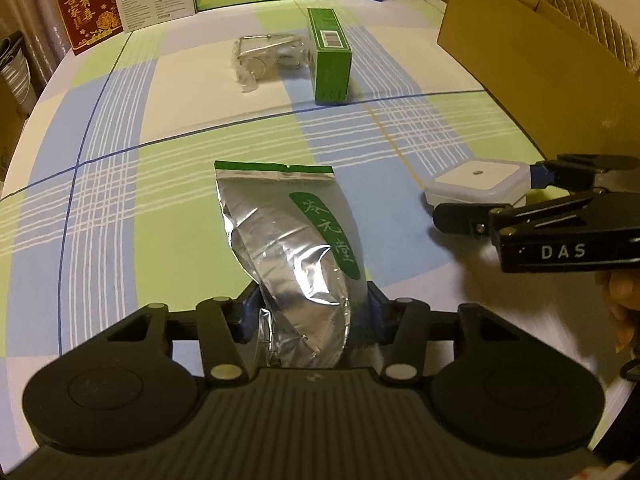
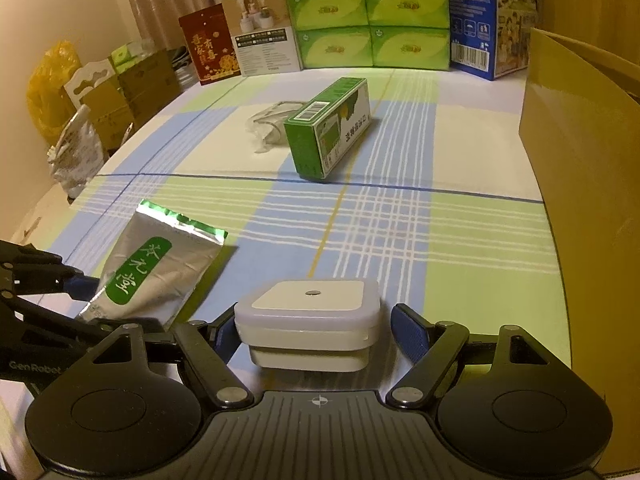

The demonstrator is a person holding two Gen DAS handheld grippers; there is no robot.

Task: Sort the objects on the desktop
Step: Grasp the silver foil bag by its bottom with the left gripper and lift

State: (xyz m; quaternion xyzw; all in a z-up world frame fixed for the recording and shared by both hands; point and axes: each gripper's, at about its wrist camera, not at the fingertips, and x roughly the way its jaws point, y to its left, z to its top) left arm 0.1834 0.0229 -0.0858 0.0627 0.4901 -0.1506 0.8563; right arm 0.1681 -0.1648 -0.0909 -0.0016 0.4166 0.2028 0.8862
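My left gripper [image 1: 308, 312] is shut on a silver foil pouch [image 1: 288, 232] with a green label; the pouch sticks out forward over the tablecloth. It also shows in the right wrist view [image 2: 152, 268], held at its lower end. My right gripper [image 2: 316, 332] is open around a small white square box [image 2: 308, 320]; the left pad touches or nearly touches it, the right pad [image 2: 410, 332] stands apart. The box and right gripper [image 1: 480, 204] also show at the right in the left wrist view, the box [image 1: 476, 186] between the fingers. A green carton [image 1: 330, 56] and a clear plastic packet [image 1: 260, 56] lie farther back.
A large brown cardboard box [image 2: 584, 184] stands along the table's right side. Green tissue boxes [image 2: 368, 12], a blue box [image 2: 492, 20], a white box [image 2: 264, 36] and a red card [image 2: 208, 44] line the far edge. Bags and cartons [image 2: 100, 108] sit beyond the left edge.
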